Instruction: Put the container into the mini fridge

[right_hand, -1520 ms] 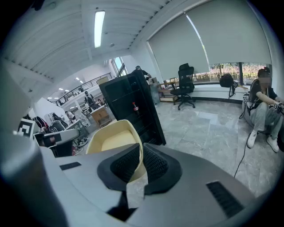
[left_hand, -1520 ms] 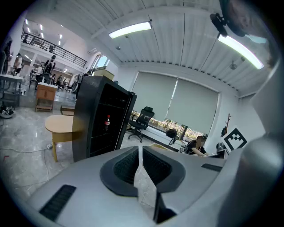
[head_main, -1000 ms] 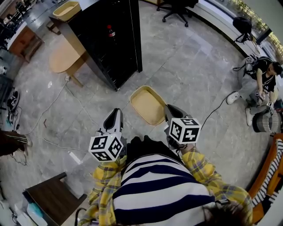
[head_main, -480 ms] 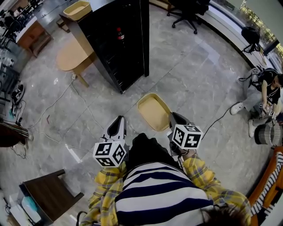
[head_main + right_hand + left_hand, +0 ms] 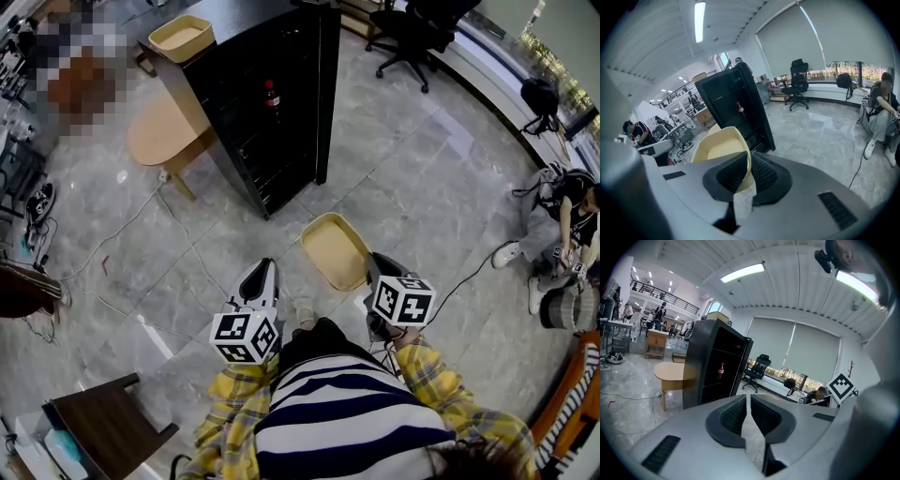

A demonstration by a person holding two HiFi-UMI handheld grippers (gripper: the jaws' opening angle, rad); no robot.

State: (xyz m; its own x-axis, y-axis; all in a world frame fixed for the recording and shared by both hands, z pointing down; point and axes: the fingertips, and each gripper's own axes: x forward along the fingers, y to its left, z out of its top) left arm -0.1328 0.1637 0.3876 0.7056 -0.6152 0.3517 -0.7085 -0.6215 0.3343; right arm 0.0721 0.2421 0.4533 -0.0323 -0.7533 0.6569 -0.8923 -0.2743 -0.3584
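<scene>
Gripping a cream plastic container by its rim, the right gripper has its jaws pressed tight on the thin wall, one pad inside the tub and one outside. The hold is at the container's near edge, toward its right corner as the head view shows it. The container hangs in the air, open side up and empty, above the grey marble floor. It is in front of the person, who wears a striped top with yellow checked sleeves.

The left gripper is beside it at about the same height, apart from the container. Its jaws are drawn almost together, with only a thin slit between the ribbed pads and nothing held in them.

The mini fridge, a black cabinet, stands on the floor ahead, well apart from the container. Shelves show through its front, and a cola bottle stands upright on an upper shelf. A second cream container sits at a far corner of the fridge's top. A round wooden table stands just beside the fridge's left side. A black office chair is farther off near the windows. Another person sits on the floor near the right edge of the head view.
</scene>
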